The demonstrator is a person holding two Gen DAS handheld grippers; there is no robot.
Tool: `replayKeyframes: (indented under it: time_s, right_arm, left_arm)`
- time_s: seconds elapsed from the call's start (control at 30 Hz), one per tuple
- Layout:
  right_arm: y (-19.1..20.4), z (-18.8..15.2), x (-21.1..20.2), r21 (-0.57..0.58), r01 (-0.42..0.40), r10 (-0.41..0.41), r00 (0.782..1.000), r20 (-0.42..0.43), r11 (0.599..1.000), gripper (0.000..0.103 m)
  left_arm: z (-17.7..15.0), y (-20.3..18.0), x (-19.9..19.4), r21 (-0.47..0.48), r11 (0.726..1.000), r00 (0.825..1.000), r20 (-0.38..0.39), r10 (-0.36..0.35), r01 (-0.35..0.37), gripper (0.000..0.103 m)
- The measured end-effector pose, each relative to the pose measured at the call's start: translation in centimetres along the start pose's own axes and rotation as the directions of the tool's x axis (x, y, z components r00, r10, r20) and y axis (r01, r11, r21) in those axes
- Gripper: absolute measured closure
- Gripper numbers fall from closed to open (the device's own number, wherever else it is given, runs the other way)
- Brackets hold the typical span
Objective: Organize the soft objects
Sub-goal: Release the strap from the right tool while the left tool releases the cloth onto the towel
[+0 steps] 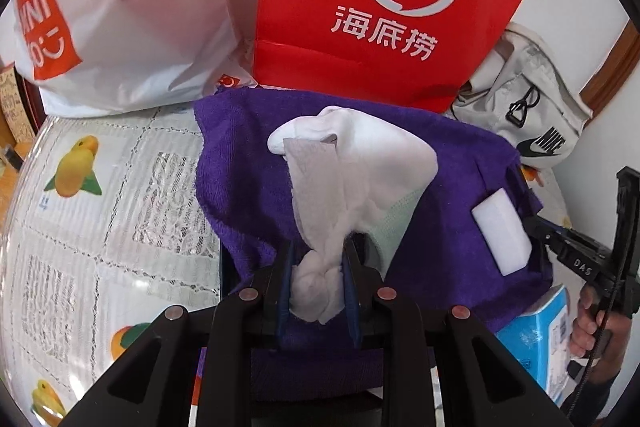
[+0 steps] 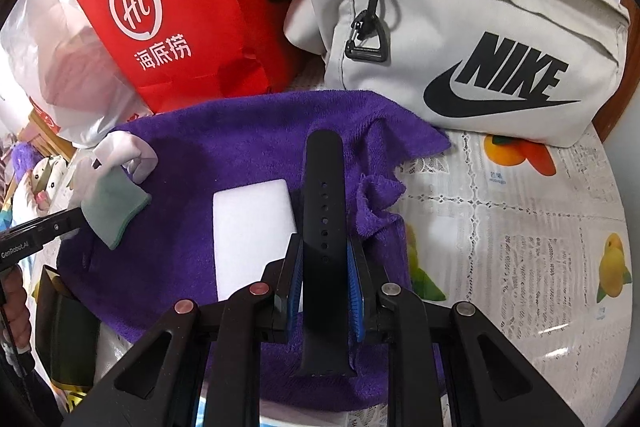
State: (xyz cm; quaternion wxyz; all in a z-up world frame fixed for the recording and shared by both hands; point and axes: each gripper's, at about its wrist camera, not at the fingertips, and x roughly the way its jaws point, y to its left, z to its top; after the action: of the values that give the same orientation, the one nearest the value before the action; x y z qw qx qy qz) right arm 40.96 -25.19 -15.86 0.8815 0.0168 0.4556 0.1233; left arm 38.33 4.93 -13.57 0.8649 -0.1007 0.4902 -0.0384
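A purple towel (image 1: 248, 163) lies spread on the table, also in the right wrist view (image 2: 224, 147). My left gripper (image 1: 318, 259) is shut on a white sock (image 1: 360, 155) with a pale green cuff, held over the towel; the sock shows at the left of the right wrist view (image 2: 116, 203). My right gripper (image 2: 324, 255) is shut on a black watch strap (image 2: 322, 195) that stands up between the fingers above the towel. A white sponge block (image 2: 252, 227) lies flat on the towel just left of the right gripper, and shows in the left wrist view (image 1: 502, 231).
A red paper bag (image 1: 384, 3) and a white plastic shopping bag (image 1: 120, 19) stand behind the towel. A beige Nike bag (image 2: 480, 27) sits at the back right. A blue tissue pack (image 1: 540, 339) lies beside the towel. The tablecloth (image 2: 520, 227) has fruit prints.
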Motion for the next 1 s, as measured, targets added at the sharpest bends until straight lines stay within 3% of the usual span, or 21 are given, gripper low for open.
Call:
replayKeyframes:
  time_s: [0.47,0.63,0.7,0.77,0.83,1.0]
  right_arm:
    - [-0.5,0.4,-0.3,0.004,-0.053,0.053,0.998,-0.023,0.999,0.078]
    - [-0.2,0.3,-1.7,0.003,-0.044,0.044,0.999,-0.018,0.999,0.077]
    - [0.2,0.2,-2.6,-0.004,-0.042,0.042,0.999,-0.006,0.999,0.072]
    - [0.7,-0.1,-3.8,-0.015,-0.03,0.03,0.999,0.014,0.999,0.059]
    - [1.2,-0.6,-5.2,-0.03,-0.017,0.018,0.999,0.044,0.999,0.052]
    - [2.6,-2.6,-8.5,-0.049,-0.019,0.024,0.995,0.096,0.999,0.049]
  left_arm:
    - [0.0,0.0,0.4,0.004,1.0,1.0,-0.024,0.002,-0.002,0.079]
    - [-0.4,0.1,-0.7,0.011,1.0,1.0,-0.018,0.016,-0.016,0.065]
    - [-0.6,0.3,-1.4,0.005,1.0,1.0,-0.011,0.021,-0.021,0.057]
    - [-0.8,0.5,-2.2,0.001,1.0,1.0,0.004,0.028,-0.028,0.055]
    - [-1.1,0.8,-3.0,0.003,0.999,0.999,0.013,0.036,-0.036,0.051]
    - [-2.3,1.2,-5.3,-0.009,0.999,0.998,0.033,0.046,-0.046,0.051]
